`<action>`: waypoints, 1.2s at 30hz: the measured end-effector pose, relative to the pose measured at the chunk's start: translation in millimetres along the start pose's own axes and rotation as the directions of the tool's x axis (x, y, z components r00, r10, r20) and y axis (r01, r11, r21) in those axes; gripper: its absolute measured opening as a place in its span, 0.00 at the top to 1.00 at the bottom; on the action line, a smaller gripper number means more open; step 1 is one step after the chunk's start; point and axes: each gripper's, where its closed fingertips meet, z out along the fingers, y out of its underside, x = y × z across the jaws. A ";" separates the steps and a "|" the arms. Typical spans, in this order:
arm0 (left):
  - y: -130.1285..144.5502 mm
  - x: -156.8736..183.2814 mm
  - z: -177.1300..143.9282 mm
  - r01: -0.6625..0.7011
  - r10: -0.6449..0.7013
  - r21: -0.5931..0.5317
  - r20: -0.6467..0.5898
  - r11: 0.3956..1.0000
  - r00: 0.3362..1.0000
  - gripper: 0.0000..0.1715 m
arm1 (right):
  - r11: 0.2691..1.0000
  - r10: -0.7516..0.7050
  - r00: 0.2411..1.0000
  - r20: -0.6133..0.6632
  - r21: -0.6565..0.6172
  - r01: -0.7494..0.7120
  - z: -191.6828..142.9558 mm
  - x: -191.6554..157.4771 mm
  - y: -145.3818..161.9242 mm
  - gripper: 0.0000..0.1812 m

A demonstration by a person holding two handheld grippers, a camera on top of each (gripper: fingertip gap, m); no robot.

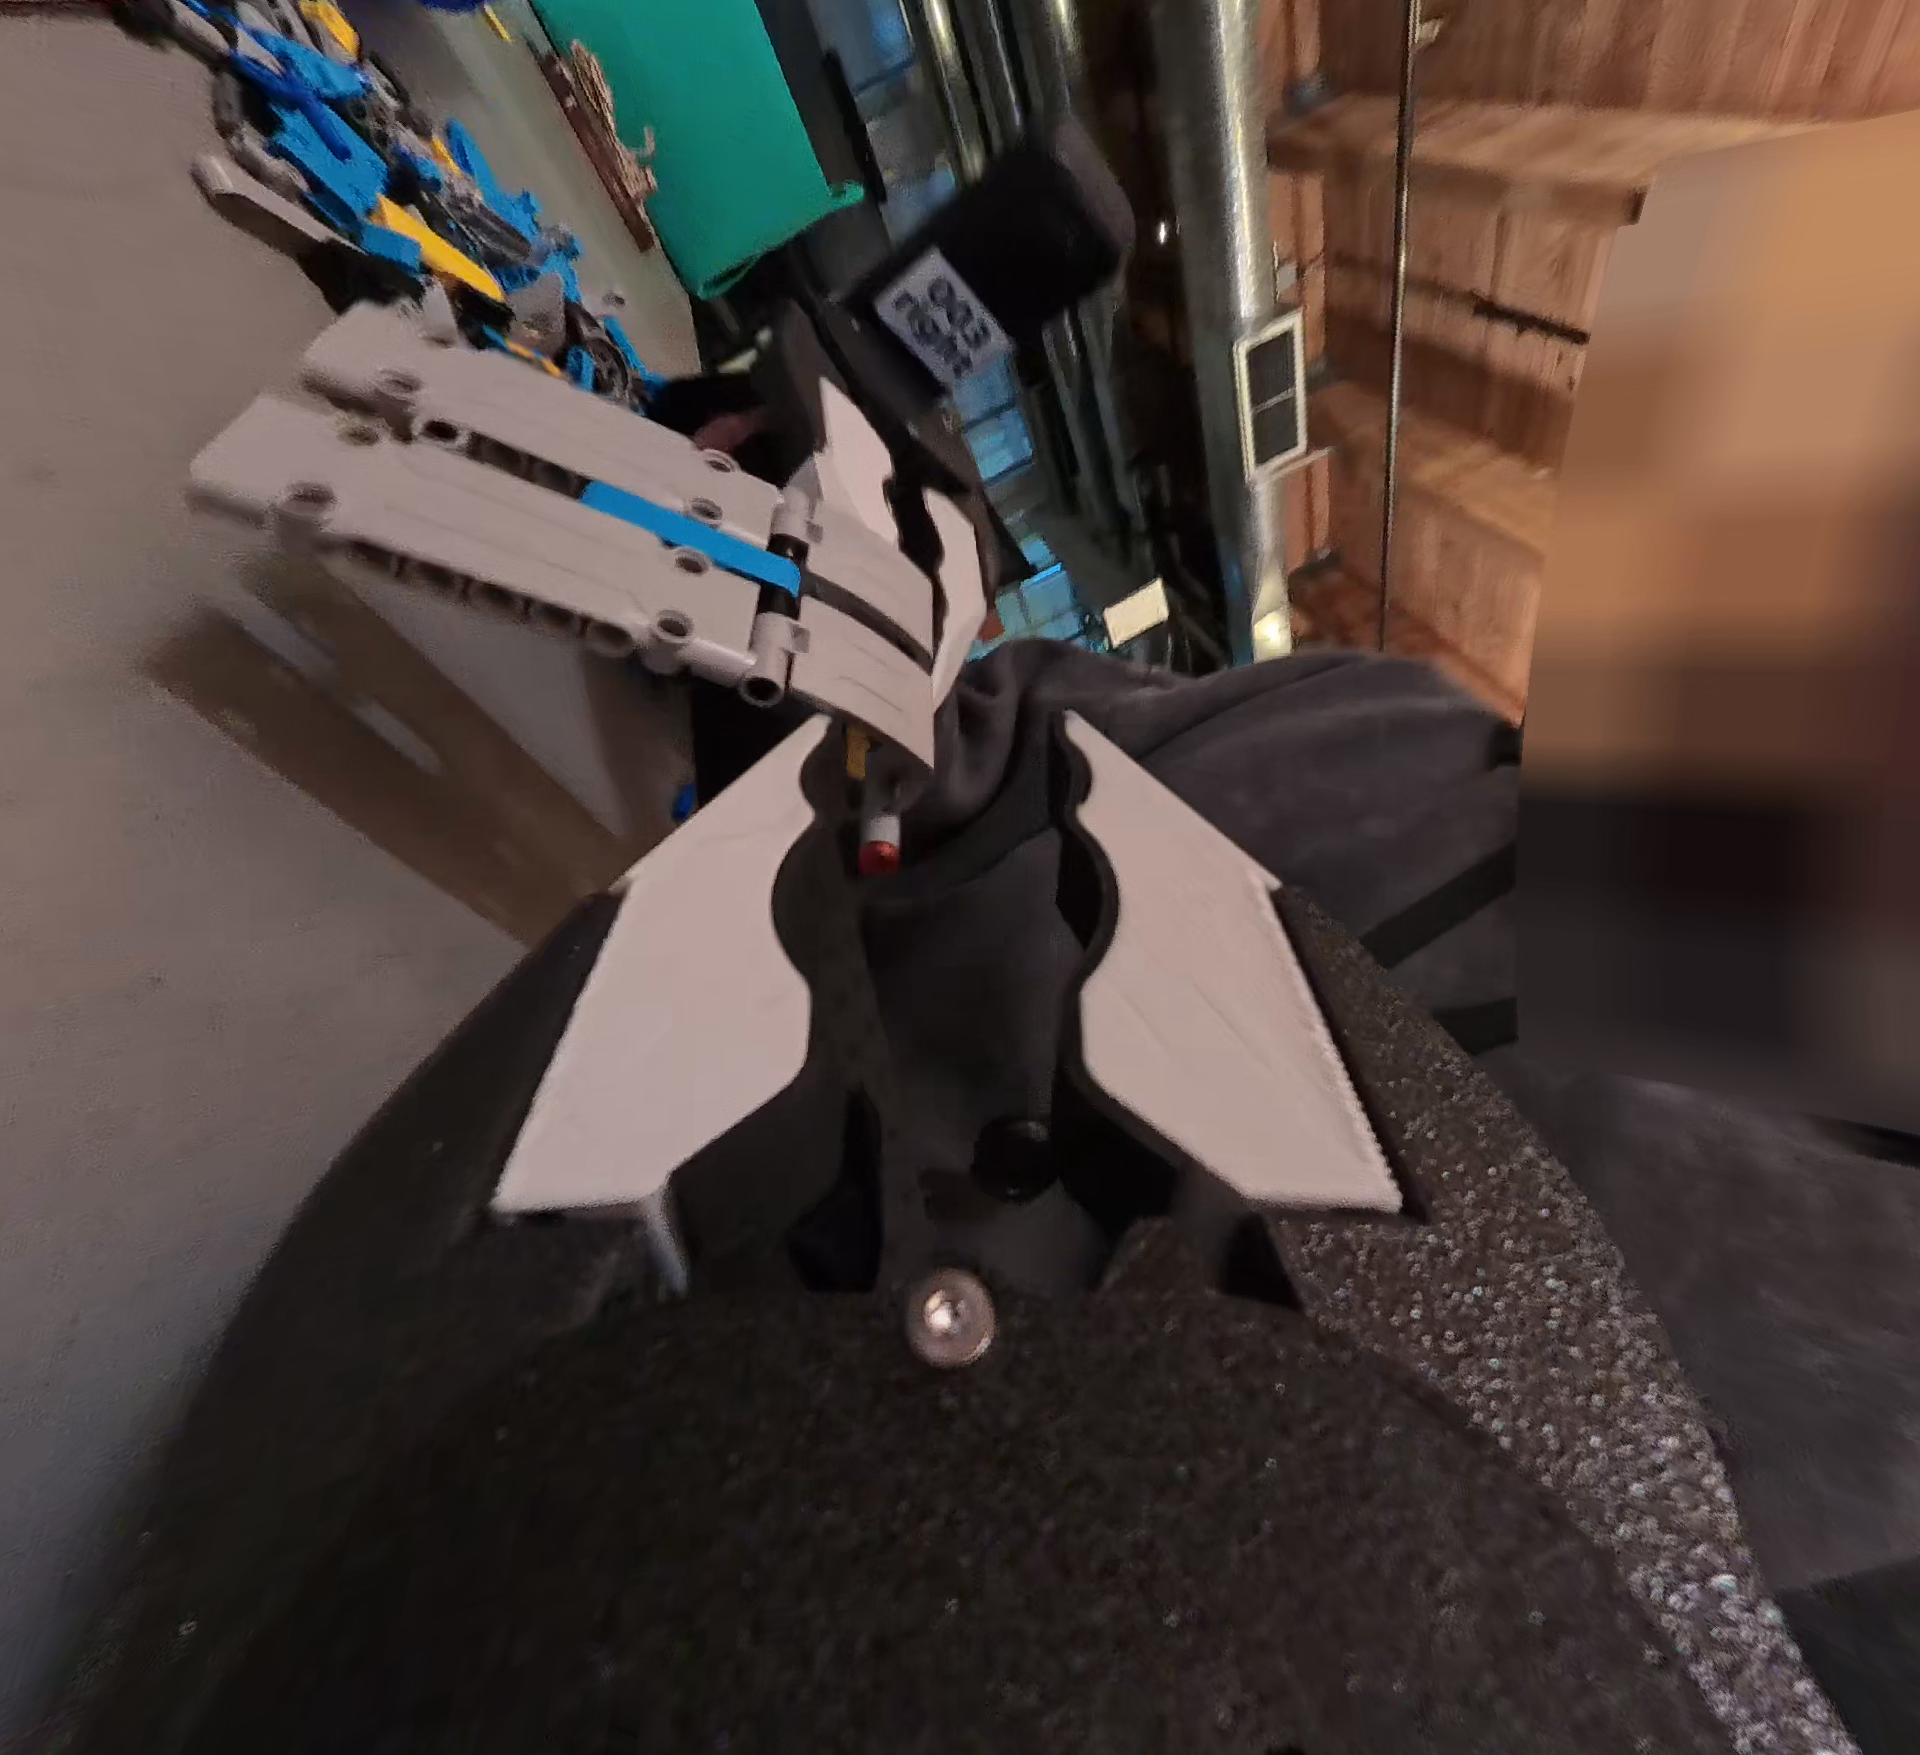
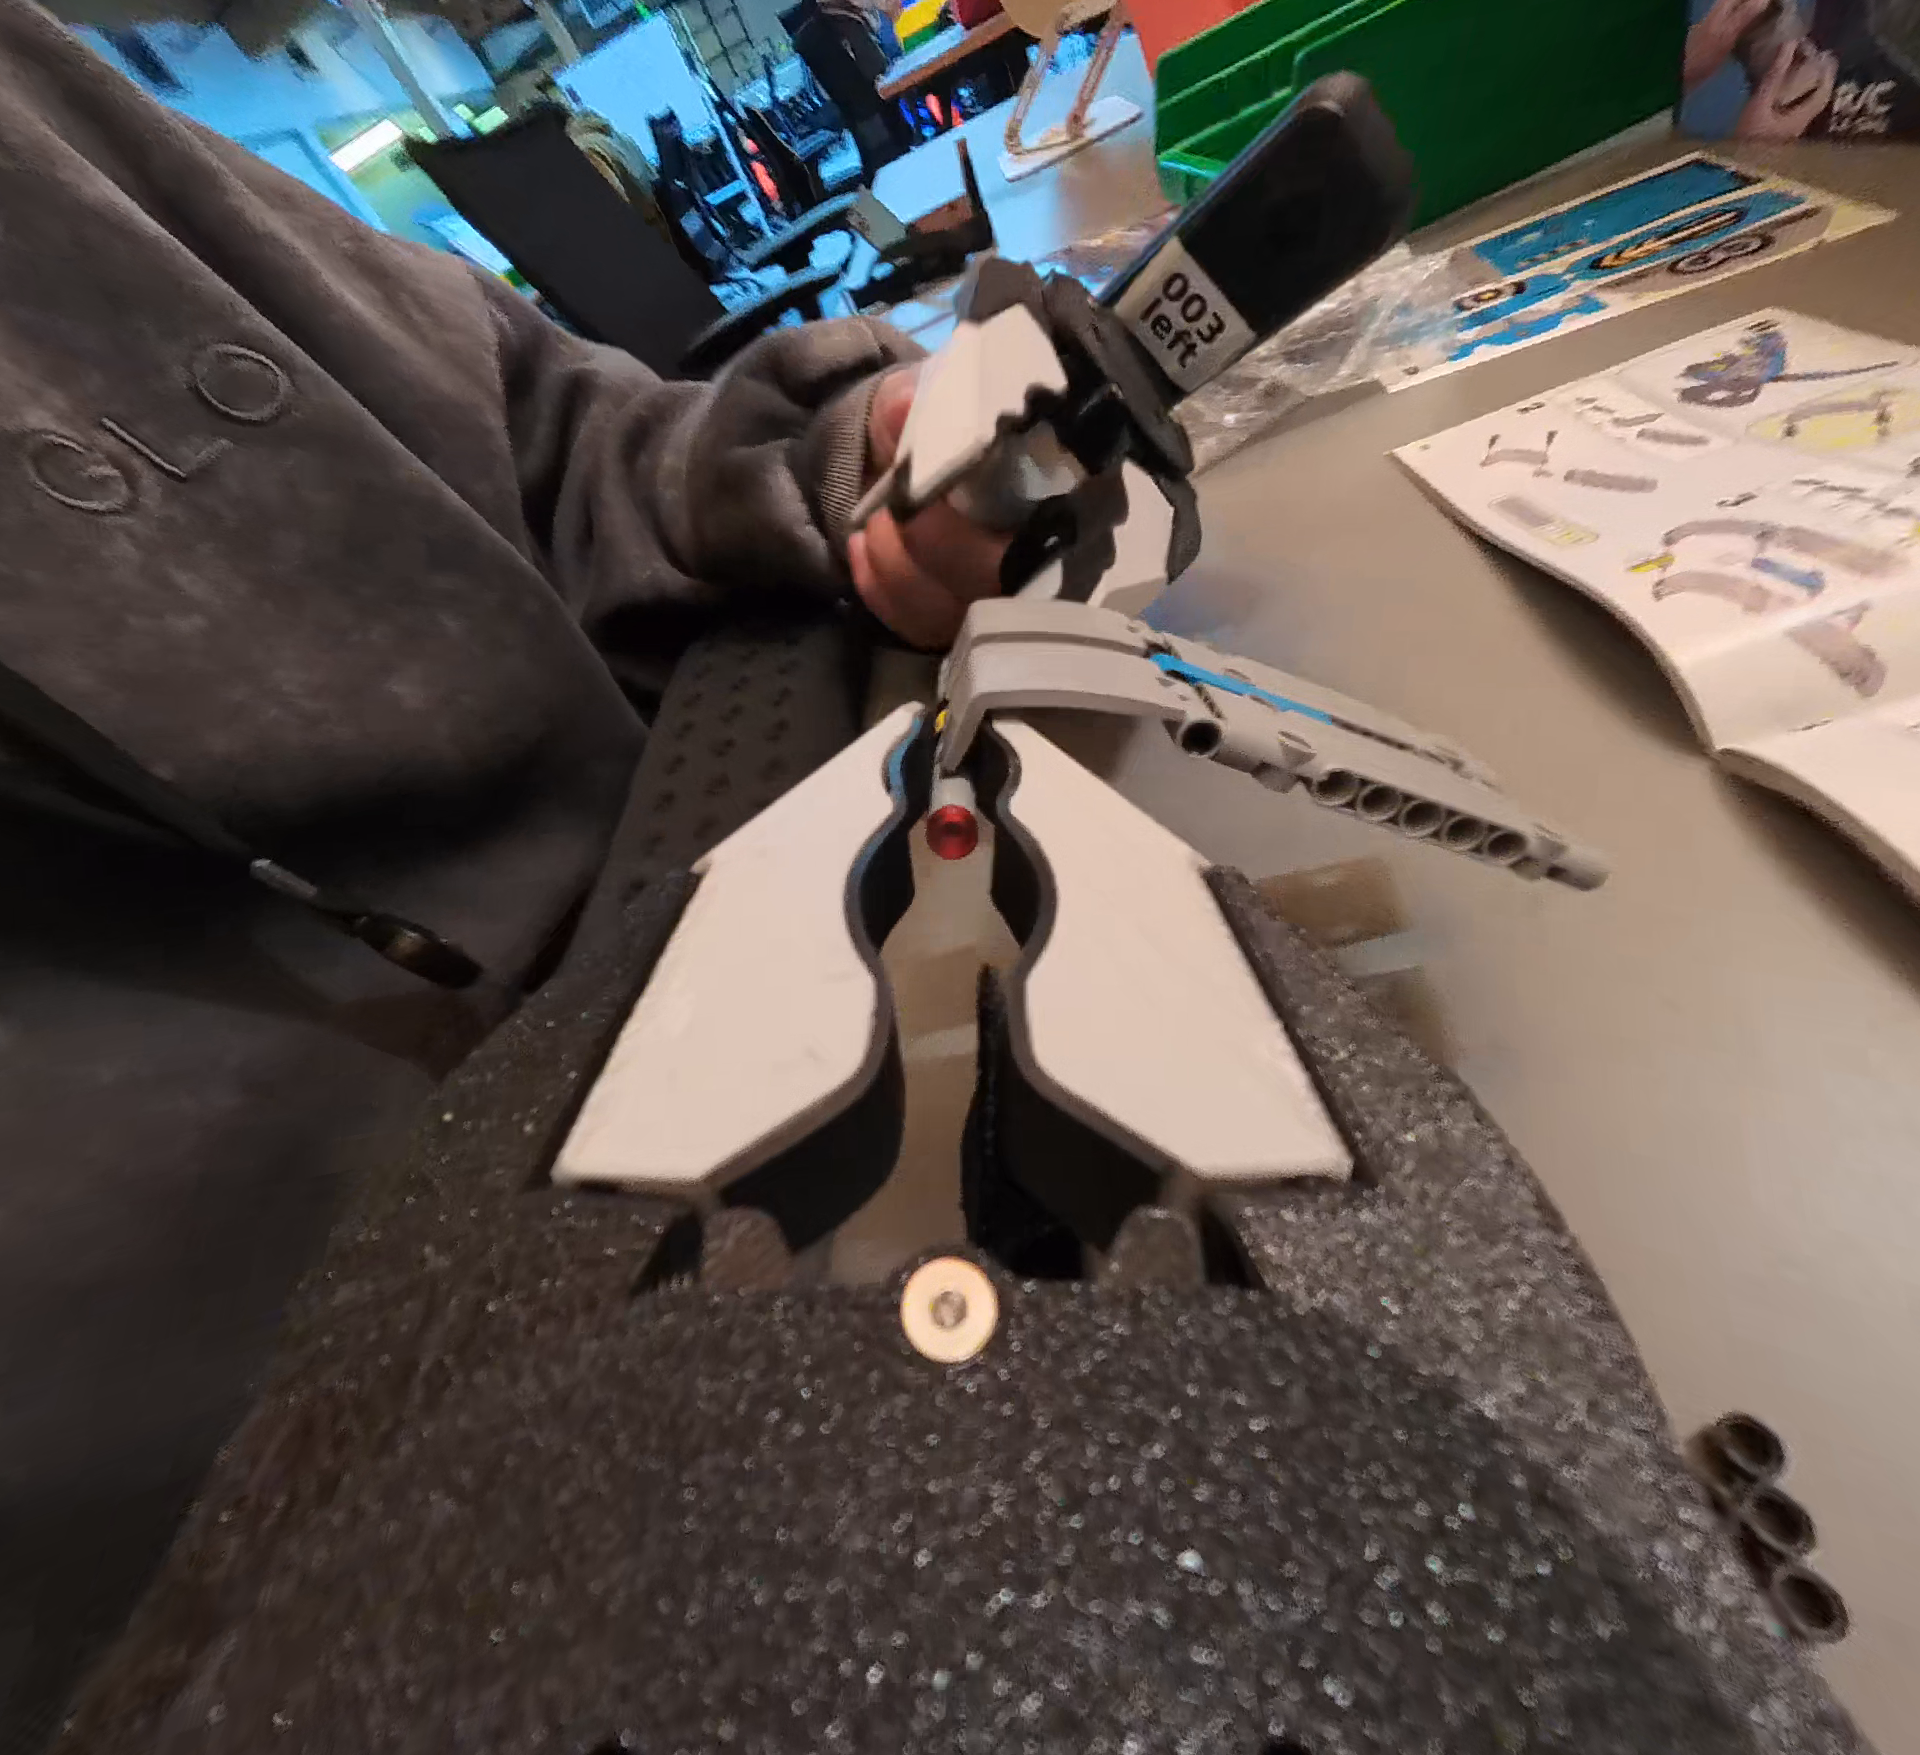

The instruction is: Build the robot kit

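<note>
Between the narrowed fingers of the right tongs (image 2: 961, 739) sits the curved end of a grey panel assembly (image 2: 1299, 749), clamped clear of the surface (image 2: 1558, 1134). A red-tipped pin (image 2: 949, 830) hangs below the clamp point. The left tongs (image 1: 945, 723) stand wide, straddling that pin and gripping nothing. Farther off lie an open instruction booklet (image 2: 1714, 542) and loose bricks (image 1: 312, 105).
</note>
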 end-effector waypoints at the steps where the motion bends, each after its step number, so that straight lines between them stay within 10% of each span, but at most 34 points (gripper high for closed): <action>1: -3.2 -1.4 -1.3 0.008 -0.008 0.018 0.000 1.000 1.000 0.80 | 1.000 -0.030 0.999 -0.033 -0.001 0.030 1.8 2.6 0.2 0.97; 12: 7.7 -4.8 1.6 -0.124 0.128 -0.050 0.101 0.991 0.987 1.00 | 0.996 -0.032 0.998 -0.058 -0.083 0.027 10.8 4.4 15.7 0.90; 36: 19.1 -52.0 -32.4 0.037 0.004 -0.111 0.356 0.993 0.935 0.99 | 0.964 0.219 0.900 -0.376 0.228 -0.139 -52.6 81.8 -16.6 0.86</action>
